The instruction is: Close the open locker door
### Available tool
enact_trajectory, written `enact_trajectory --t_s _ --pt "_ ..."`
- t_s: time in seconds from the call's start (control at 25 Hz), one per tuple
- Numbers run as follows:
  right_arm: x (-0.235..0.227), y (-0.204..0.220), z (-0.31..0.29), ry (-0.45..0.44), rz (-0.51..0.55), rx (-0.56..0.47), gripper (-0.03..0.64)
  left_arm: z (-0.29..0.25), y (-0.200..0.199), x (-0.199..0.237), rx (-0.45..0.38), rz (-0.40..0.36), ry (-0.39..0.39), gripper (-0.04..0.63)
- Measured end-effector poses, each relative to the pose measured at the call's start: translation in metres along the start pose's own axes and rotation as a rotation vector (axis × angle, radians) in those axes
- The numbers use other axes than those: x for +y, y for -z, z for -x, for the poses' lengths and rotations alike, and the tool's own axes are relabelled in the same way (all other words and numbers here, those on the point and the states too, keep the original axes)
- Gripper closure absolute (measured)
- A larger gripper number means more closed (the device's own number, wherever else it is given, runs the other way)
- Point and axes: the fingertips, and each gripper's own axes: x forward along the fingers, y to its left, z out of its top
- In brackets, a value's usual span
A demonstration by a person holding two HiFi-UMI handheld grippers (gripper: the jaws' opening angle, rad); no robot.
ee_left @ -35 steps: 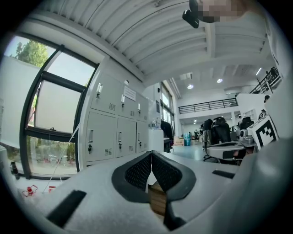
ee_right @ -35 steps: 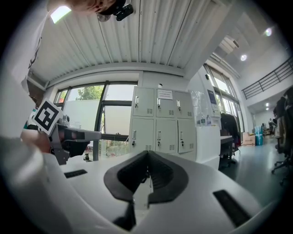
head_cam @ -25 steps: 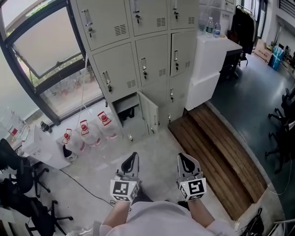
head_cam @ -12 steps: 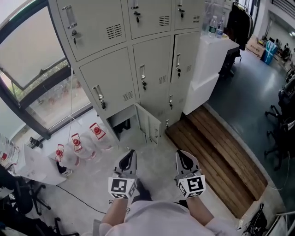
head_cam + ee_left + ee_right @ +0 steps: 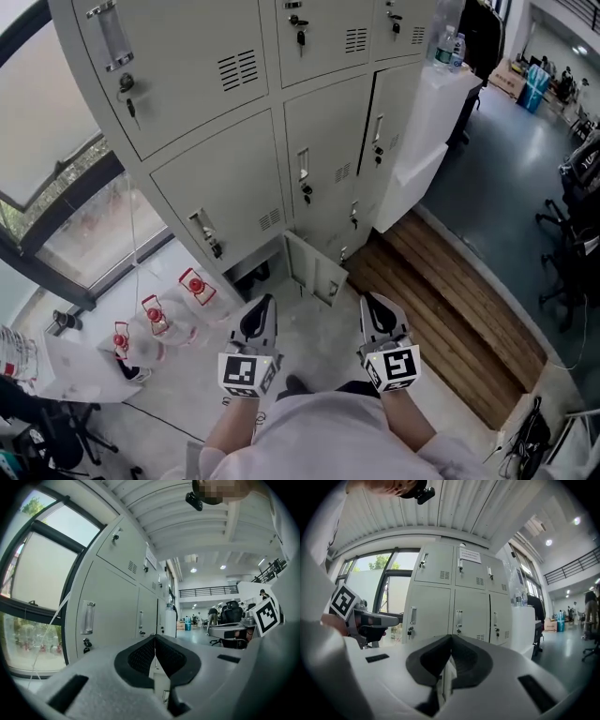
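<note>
Locker door [image 5: 314, 270] ajar x1; L gripper [image 5: 262, 311], R gripper [image 5: 376, 309] closed.

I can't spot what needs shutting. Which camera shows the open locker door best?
The head view: the open locker door stands ajar in the bottom row, seen whole from above. The left and right gripper views face the lockers, but their own jaws cover the bottom row.
</note>
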Motion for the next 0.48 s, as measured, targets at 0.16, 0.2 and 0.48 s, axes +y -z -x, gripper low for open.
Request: enact_trajectory --t_s 0.16,0.2,0.48 --pt "-0.013 0.004 -0.023 -0.011 0.001 0.016 0.604 -0.022 0.001 0.007 -0.001 0.006 -0.006 0.586" --pt "-0.017 0.007 -0.027 -0.021 0.001 0.020 0.604 -0.025 0.003 0.007 0.003 0.009 -0.016 0.586" --pt "-0.046 0.019 -0.059 -0.138 0.013 0.050 0.604 -0.048 0.009 -0.004 0.028 0.023 -0.122 0.586"
